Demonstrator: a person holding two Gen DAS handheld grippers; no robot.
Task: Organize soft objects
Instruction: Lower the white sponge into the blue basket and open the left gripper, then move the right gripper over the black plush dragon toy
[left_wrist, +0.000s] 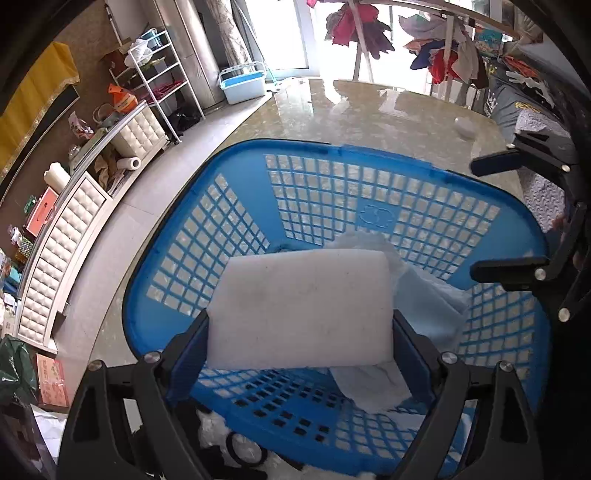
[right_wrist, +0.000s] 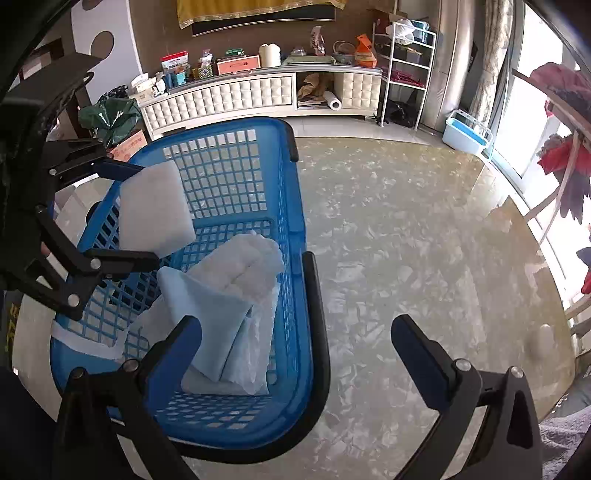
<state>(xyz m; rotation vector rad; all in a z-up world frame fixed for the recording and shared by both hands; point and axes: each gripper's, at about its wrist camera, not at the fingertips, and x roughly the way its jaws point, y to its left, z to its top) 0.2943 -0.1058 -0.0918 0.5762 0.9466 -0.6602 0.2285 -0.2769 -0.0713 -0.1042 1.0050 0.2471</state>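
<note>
Left wrist view: left gripper (left_wrist: 301, 332) jaws wide, clamping white foam pad (left_wrist: 299, 306) above blue basket (left_wrist: 236, 162) | pad hides folded cloths (right_wrist: 229, 295) partly | right gripper (right_wrist: 295, 343) open, holding nothing.

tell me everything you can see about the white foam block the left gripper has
The white foam block is a flat rectangular slab with softly rounded corners, matte, with faint grey smudges. It looks like sponge or foam. The left gripper clamps it by its two short ends, blue pads pressed to its sides. It hangs over the inside of the blue basket, above the folded pale cloths, apparently not touching them or the basket.
</note>
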